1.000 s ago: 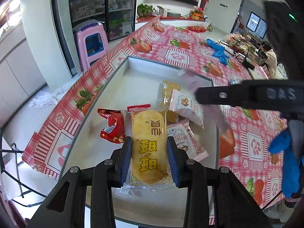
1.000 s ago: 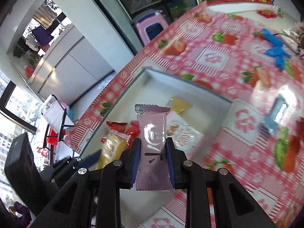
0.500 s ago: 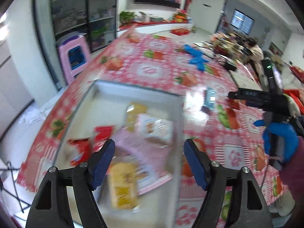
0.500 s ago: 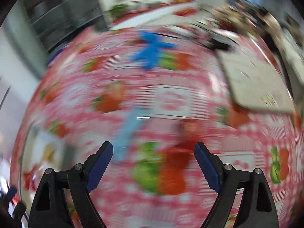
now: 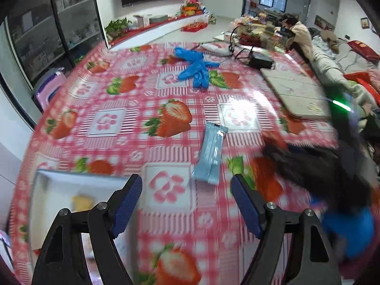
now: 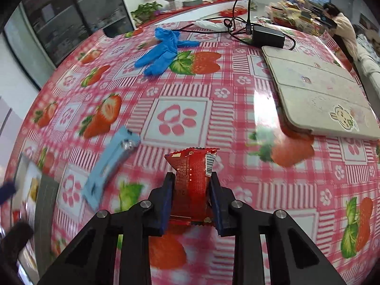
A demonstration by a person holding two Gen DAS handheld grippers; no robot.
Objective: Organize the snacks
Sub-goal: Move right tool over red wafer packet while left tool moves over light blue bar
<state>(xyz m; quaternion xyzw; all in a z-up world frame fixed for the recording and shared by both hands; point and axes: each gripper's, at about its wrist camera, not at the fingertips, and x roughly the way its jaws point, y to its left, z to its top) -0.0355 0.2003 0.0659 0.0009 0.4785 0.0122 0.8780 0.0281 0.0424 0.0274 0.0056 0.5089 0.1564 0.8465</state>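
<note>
**Inspector:** Start at the right gripper (image 6: 192, 197). What is its state?

**Assessor:** Its jaws have just been closing and now pinch a red snack packet (image 6: 192, 185) by its lower half. The crimped top, with its barcode, stands free above the pads. The packet is upright and slightly crumpled, and whether its bottom edge rests on the worktop (image 6: 180, 118) I cannot tell.

**Inspector:** Risk there?

**Assessor:** The grip sits low on a slick foil wrapper. In my judgement a fast swing towards the tray (image 6: 47, 190) could let the packet pivot or slip out. A hard squeeze could also crush the contents.

**Inspector:** And the left gripper (image 5: 186, 204)?

**Assessor:** Spread wide, nothing between the pads; its jaws have just been opening. It hangs above the worktop, with the light blue snack bar (image 5: 210, 154) lying flat just beyond it, apart from both fingers.

**Inspector:** Hazards on that side?

**Assessor:** The bar lies slantwise to the jaws, so closing without squaring up may catch only a corner and skid it across the glossy cloth. The right gripper shows as a dark blur close on the right in the left wrist view; the two could collide if both head for the tray together.

**Inspector:** The tray?

**Assessor:** Near left corner of the worktop, with a yellow snack (image 5: 82, 201) inside. Far off lie blue gloves (image 6: 161, 49), a charger (image 6: 268, 35) and a grey pad (image 6: 315, 95), clear of the route.
</note>
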